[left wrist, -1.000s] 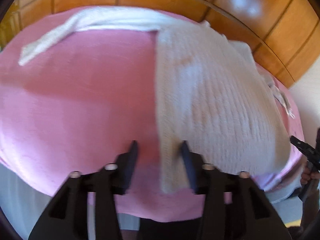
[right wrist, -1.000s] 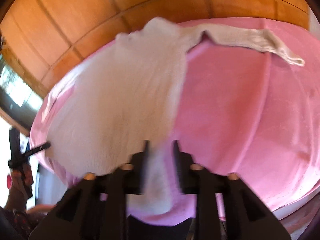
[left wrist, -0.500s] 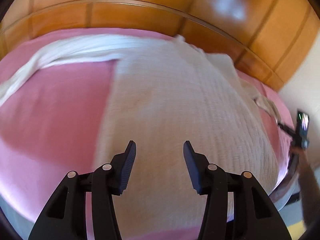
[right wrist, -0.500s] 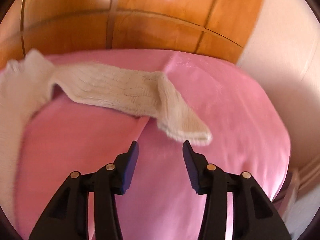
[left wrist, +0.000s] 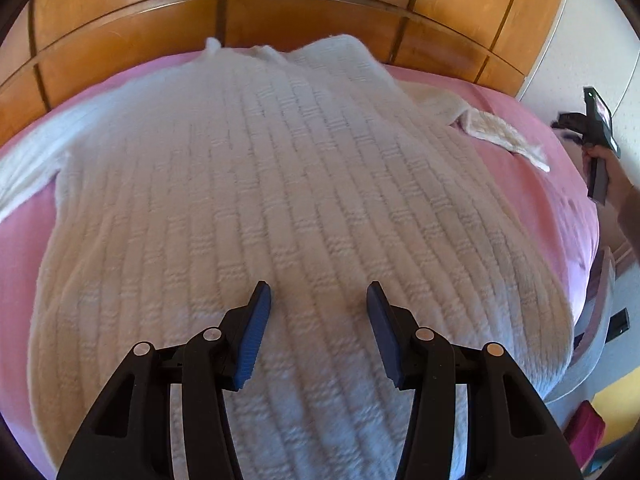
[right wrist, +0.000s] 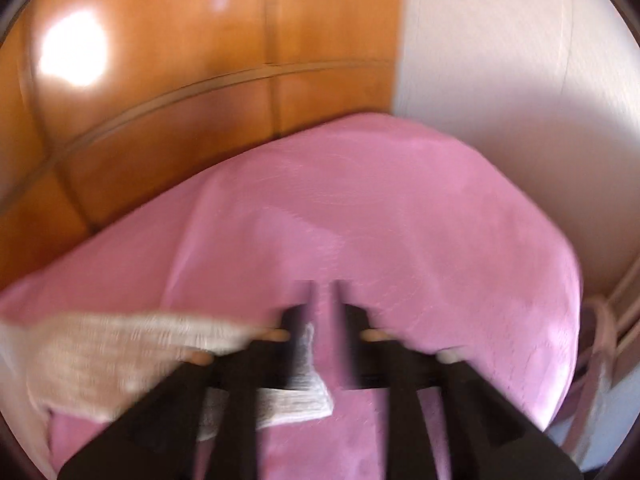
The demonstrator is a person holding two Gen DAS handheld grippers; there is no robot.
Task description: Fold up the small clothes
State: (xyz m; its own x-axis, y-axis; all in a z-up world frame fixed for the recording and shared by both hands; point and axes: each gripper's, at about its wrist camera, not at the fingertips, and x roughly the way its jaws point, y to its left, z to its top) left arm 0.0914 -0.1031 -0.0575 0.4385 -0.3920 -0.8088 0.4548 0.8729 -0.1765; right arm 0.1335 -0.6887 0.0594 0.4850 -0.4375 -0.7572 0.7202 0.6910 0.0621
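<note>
A white knit sweater (left wrist: 296, 200) lies flat on the pink bed cover (left wrist: 560, 168), one sleeve reaching out to each side. My left gripper (left wrist: 318, 300) is open and empty, hovering over the sweater's lower body. In the blurred right wrist view, my right gripper (right wrist: 324, 292) has its fingers nearly together over the end of the right sleeve (right wrist: 120, 356). The sleeve cuff lies under the fingers. Whether the cloth is pinched is unclear. The right gripper also shows at the far right of the left wrist view (left wrist: 596, 136).
A wooden headboard (left wrist: 280, 20) runs along the far side of the bed. A white wall (right wrist: 520, 80) stands to the right. The bed's right edge (right wrist: 568, 320) drops off close to the right gripper.
My left gripper moved right, from the sweater's left edge to over its middle. My right gripper let go of the hem, swung right to the sleeve end, and its fingers have closed in.
</note>
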